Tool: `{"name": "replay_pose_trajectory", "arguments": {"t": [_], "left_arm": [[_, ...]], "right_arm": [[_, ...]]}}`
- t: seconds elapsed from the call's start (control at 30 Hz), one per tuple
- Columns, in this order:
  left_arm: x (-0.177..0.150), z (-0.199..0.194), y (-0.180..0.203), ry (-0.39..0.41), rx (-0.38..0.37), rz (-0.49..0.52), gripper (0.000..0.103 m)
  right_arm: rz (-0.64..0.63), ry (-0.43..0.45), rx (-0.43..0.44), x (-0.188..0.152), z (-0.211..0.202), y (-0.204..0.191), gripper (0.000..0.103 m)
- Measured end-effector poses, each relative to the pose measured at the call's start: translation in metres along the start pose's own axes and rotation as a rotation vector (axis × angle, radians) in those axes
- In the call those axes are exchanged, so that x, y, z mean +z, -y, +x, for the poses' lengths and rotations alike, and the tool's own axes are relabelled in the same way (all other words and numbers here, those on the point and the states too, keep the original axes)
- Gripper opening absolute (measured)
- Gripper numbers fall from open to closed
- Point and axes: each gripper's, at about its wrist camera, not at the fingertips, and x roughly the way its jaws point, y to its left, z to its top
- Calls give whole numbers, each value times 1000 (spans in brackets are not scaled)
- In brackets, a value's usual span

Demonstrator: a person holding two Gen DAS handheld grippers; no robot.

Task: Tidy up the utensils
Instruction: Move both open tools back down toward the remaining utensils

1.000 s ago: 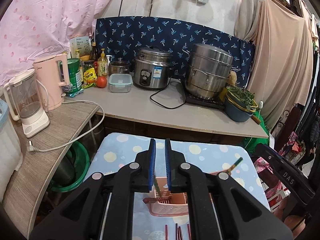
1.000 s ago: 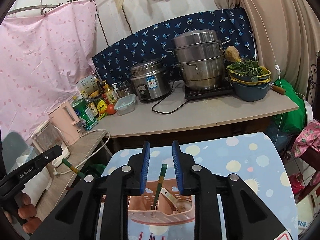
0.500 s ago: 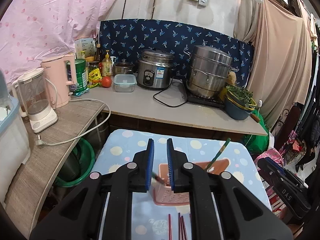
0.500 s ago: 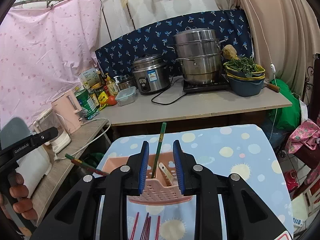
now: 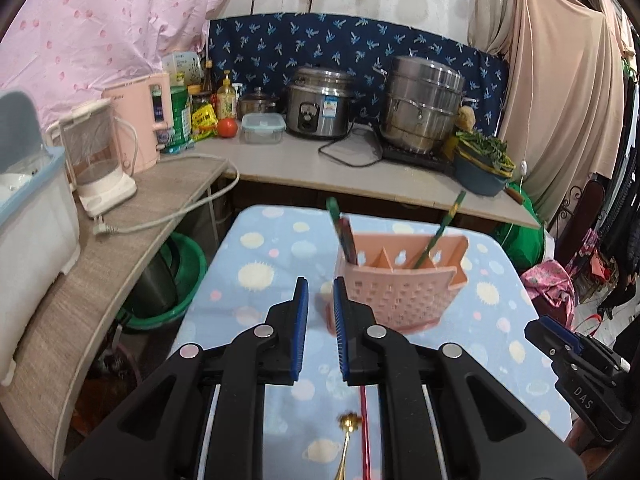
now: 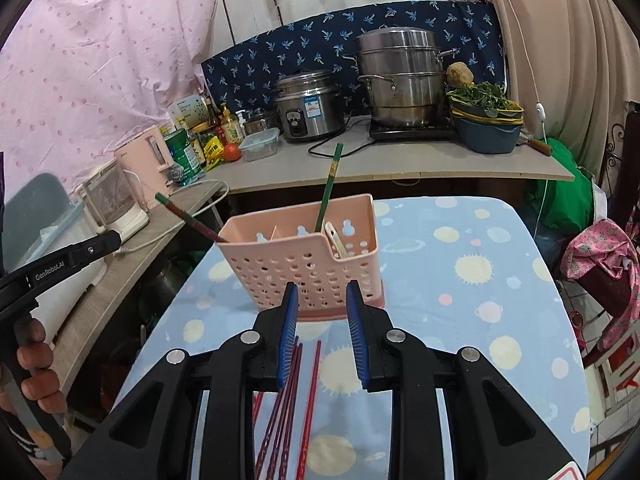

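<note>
A pink perforated utensil caddy (image 5: 400, 292) (image 6: 296, 268) stands on the blue spotted tablecloth (image 5: 260, 276). A dark chopstick pair with green tips (image 5: 343, 232) (image 6: 188, 218) leans out of its left compartment. A green chopstick (image 5: 440, 228) (image 6: 329, 188) stands further right, beside a white spoon (image 6: 336, 240). Several red chopsticks (image 6: 288, 400) (image 5: 364, 420) and a gold spoon (image 5: 347, 436) lie on the cloth in front. My left gripper (image 5: 320, 282) hangs before the caddy's left end, narrowly open and empty. My right gripper (image 6: 322, 286) is open and empty in front of the caddy.
Behind the table runs a counter (image 5: 304, 160) with a rice cooker (image 5: 320, 102), a steamer pot (image 5: 424, 104), bowls of greens (image 5: 480, 160), bottles and a pink kettle (image 5: 140, 120). A blender (image 5: 100, 160) stands on the left shelf. A green basin (image 5: 176, 280) sits below.
Both grippers have drawn back from the caddy and sunk toward the cloth. The chopsticks that were between their jaws now stand in the caddy, free of the grippers.
</note>
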Motion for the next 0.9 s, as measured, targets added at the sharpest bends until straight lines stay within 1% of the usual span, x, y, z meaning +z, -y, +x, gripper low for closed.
{"name": "replay_pose_trajectory", "arguments": {"t": [0.2, 0.43, 0.57, 0.73, 0.9], "left_arm": [[-42, 3, -7, -78, 5, -7, 12], [-91, 10, -13, -175, 17, -3, 12], [-115, 14, -15, -221, 23, 1, 12], [-136, 17, -15, -267, 20, 2, 12], [-150, 19, -11, -300, 14, 12, 12]], "right_arm": [[1, -63, -13, -41, -6, -1, 25], [12, -171, -12, -92, -3, -1, 25], [17, -226, -8, -116, 2, -5, 25], [6, -264, -5, -135, 7, -12, 25], [3, -296, 4, -148, 12, -17, 25]]}}
